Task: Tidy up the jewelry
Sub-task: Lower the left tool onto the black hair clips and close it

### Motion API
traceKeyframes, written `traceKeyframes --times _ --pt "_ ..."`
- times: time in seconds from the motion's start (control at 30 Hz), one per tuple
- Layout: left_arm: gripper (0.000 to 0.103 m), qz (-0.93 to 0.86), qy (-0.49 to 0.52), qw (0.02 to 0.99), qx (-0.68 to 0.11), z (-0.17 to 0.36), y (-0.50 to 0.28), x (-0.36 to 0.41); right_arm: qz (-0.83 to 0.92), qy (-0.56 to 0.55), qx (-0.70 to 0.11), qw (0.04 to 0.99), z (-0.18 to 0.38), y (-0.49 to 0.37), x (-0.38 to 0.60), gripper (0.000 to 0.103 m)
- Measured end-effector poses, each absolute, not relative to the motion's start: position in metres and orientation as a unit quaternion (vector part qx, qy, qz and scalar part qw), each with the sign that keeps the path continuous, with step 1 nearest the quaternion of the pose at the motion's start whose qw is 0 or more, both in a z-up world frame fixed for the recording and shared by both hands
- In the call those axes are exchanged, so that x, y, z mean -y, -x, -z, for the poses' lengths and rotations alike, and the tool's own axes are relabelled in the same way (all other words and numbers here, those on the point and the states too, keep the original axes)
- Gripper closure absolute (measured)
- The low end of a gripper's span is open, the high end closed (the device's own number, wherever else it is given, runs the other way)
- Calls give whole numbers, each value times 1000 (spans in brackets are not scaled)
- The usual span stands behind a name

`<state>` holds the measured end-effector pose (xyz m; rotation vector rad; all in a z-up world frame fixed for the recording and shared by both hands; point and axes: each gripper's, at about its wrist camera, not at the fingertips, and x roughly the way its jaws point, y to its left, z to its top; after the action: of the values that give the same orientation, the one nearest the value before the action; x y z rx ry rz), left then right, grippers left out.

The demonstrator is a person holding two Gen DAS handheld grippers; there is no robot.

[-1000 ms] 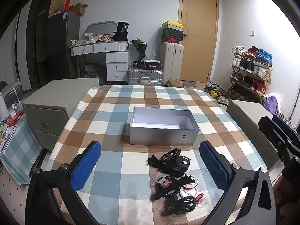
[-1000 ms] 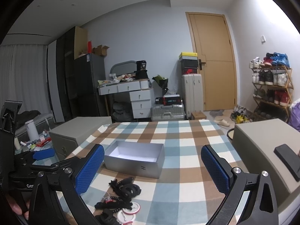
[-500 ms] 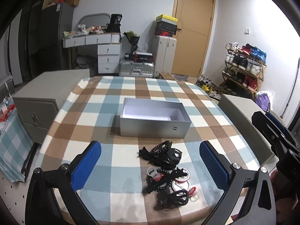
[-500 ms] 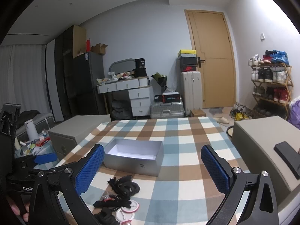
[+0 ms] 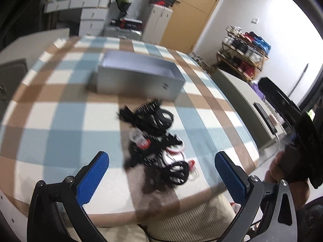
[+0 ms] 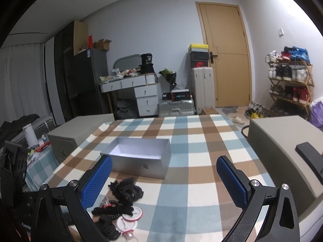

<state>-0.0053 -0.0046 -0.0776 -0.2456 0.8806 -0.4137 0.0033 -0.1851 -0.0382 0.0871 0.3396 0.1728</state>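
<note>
A pile of jewelry (image 5: 155,139), black bead strings, hair clips and white-and-red round pieces, lies on the checked tablecloth (image 5: 60,121) near the table's front edge. It also shows in the right wrist view (image 6: 119,203) at the lower left. An open silver box (image 5: 139,78) stands behind the pile; in the right wrist view the box (image 6: 139,157) looks empty inside. My left gripper (image 5: 159,173) is open and empty, hovering just above the near end of the pile. My right gripper (image 6: 163,181) is open and empty, above the table to the right of the pile.
Grey cabinets stand at the table's left (image 6: 78,131) and right (image 6: 282,151); a dark flat object (image 6: 308,153) lies on the right one. Behind are a desk with drawers (image 6: 137,92), suitcases (image 6: 201,88), a door (image 6: 228,56) and a shoe rack (image 6: 290,80).
My left gripper has moved down and tilted toward the jewelry pile, which is larger and blurred in its view. My right gripper has barely moved.
</note>
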Motion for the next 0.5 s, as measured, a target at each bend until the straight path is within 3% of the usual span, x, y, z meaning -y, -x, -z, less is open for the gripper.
traceKeyframes --times 0.37,0.5 --pt "2 206 104 854 -467 104 -1 13 -87 -51 -202 974 55 -11 188 0" --pt "18 206 105 851 -471 106 -1 9 -87 -52 -213 972 60 -13 189 0"
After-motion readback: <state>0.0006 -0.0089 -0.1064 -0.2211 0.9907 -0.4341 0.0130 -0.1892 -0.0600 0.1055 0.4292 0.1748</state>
